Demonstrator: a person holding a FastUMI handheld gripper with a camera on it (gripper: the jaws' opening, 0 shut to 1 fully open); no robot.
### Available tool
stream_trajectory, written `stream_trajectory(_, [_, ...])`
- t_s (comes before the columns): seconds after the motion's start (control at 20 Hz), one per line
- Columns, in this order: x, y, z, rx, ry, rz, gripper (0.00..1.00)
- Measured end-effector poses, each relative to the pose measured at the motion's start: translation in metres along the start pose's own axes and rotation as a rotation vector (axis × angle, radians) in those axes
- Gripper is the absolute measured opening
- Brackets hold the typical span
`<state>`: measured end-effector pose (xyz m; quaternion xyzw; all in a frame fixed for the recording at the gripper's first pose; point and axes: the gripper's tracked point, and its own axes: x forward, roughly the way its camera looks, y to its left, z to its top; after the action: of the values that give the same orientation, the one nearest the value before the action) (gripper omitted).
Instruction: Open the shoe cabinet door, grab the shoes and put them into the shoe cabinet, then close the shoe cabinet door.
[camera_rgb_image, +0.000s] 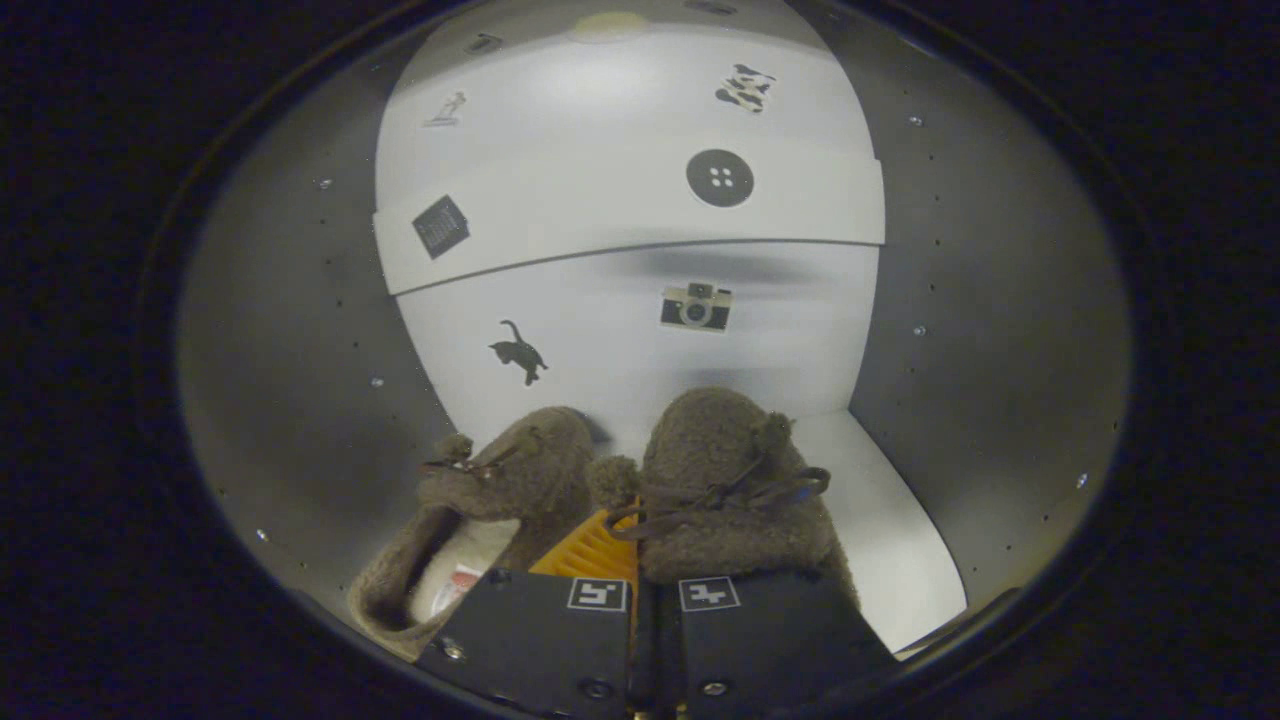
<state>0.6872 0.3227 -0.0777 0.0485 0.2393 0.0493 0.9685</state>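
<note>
Brown fuzzy shoes (640, 500), white cabinet (620, 130)

Gripper (640, 585) inside shoe cabinet (960, 300), fingers drawn close together, clamped on right slipper (730, 490). Left slipper (500, 500) alongside on cabinet floor, both toes near stickered back wall (620, 220).

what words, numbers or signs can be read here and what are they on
No words or numbers can be read.
Back wall of the cabinet: picture stickers only, a button, a camera, a cat.
Left shoe: a label inside, too blurred to read.
Gripper: a square black-and-white marker on each finger, no letters; the fingers are closed on the shoes' inner edges.
</note>
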Motion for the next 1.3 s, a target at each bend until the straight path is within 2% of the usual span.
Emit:
stream_trajectory(0.25, [0.009, 0.000, -0.007, -0.014, 0.040, -0.020, 0.11])
stream_trajectory(0.4, [0.002, 0.011, -0.009, 0.005, 0.041, 0.023, 0.25])
stream_trajectory(0.6, [-0.028, 0.009, -0.006, -0.045, -0.058, 0.000, 0.40])
stream_trajectory(0.75, [-0.066, 0.008, -0.006, -0.081, -0.143, -0.003, 0.52])
stream_trajectory(1.0, [-0.154, 0.024, -0.020, -0.126, -0.266, 0.076, 0.80])
stream_trajectory(1.15, [-0.221, 0.038, -0.045, -0.108, -0.295, 0.146, 0.96])
stream_trajectory(1.2, [-0.244, 0.040, -0.052, -0.104, -0.306, 0.163, 1.00])
stream_trajectory(1.3, [-0.298, 0.029, -0.070, -0.116, -0.340, 0.143, 1.00])
